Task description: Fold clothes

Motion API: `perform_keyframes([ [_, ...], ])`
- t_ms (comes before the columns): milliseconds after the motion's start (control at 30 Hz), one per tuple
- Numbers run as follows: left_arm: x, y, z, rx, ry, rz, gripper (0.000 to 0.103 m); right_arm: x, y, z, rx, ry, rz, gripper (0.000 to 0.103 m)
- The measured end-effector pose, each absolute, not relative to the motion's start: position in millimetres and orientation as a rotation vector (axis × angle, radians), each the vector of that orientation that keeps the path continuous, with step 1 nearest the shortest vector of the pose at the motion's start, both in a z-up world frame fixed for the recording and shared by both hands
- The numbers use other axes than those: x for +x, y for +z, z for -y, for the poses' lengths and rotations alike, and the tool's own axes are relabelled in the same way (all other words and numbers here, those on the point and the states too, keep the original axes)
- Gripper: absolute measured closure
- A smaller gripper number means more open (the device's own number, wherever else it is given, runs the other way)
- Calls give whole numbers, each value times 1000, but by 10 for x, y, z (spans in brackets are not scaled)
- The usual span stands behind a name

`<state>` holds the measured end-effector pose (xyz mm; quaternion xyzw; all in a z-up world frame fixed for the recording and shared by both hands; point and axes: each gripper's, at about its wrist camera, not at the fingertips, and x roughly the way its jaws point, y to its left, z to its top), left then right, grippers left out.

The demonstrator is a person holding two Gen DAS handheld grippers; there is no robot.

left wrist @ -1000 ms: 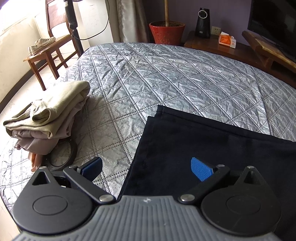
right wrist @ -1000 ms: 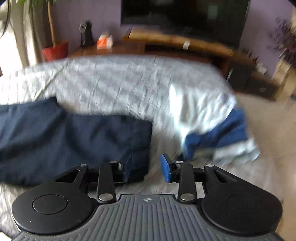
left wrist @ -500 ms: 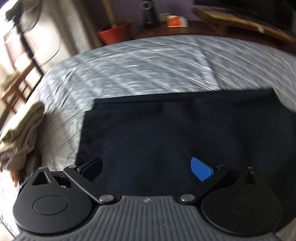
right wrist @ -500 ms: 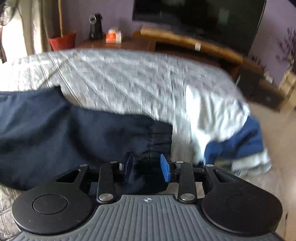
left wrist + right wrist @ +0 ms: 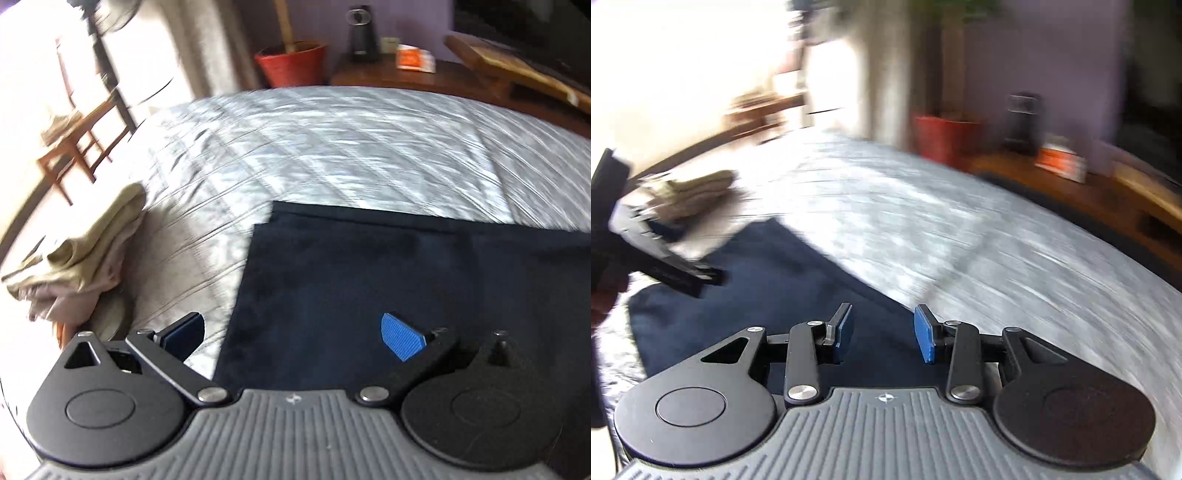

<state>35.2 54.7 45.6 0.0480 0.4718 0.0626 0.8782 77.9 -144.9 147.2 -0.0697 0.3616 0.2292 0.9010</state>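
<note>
A dark navy garment (image 5: 388,280) lies flat on the silver quilted bed (image 5: 351,147). My left gripper (image 5: 291,336) hangs open and wide over its left edge, one pad over the quilt and the other over the cloth. In the blurred right wrist view, my right gripper (image 5: 882,334) hovers over the same garment (image 5: 768,288). Its jaws are opening, and dark cloth shows in the gap without either pad pressing on it. The left gripper (image 5: 701,277) shows at the left of that view, held by a hand.
A folded stack of beige clothes (image 5: 85,254) sits at the bed's left edge. Beyond the bed stand a wooden chair (image 5: 74,147), a red plant pot (image 5: 291,62) and a low wooden cabinet (image 5: 480,74). The bed's far half holds only quilt.
My right gripper has swung far left, from the cuff end beside the white and blue clothes to the garment's left part. The left view slid right over the cloth, then back.
</note>
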Motion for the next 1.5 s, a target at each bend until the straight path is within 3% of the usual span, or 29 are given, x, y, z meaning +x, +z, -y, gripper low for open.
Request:
perform_keyframes([
  [200, 329, 479, -701, 57, 134, -1005, 1, 1403, 1228, 505, -277, 710, -828, 59],
  [400, 260, 539, -894, 20, 148, -999, 1, 1848, 882, 214, -273, 718, -933, 58],
  [567, 263, 571, -1055, -18, 172, -990, 1, 1896, 782, 180, -276, 693, -934, 36],
  [600, 274, 566, -1079, -22, 175, -989, 1, 1881, 785, 156, -288, 694, -924, 36],
  [633, 283, 564, -1096, -25, 178, -989, 1, 1866, 789, 132, -300, 695, -913, 52],
  [667, 289, 562, -1113, -30, 180, -989, 1, 1850, 792, 107, -312, 696, -903, 86],
  [700, 292, 562, -1134, -35, 182, -989, 1, 1825, 807, 73, -332, 708, -894, 97],
  [1233, 311, 557, -1183, -45, 200, -988, 1, 1717, 1197, 207, -331, 610, -709, 102],
  [1400, 305, 548, -1153, -27, 198, -989, 1, 1823, 949, 240, -347, 475, -751, 92],
  [1500, 308, 542, -1157, -19, 204, -988, 1, 1709, 1080, 398, -219, 451, -712, 87],
])
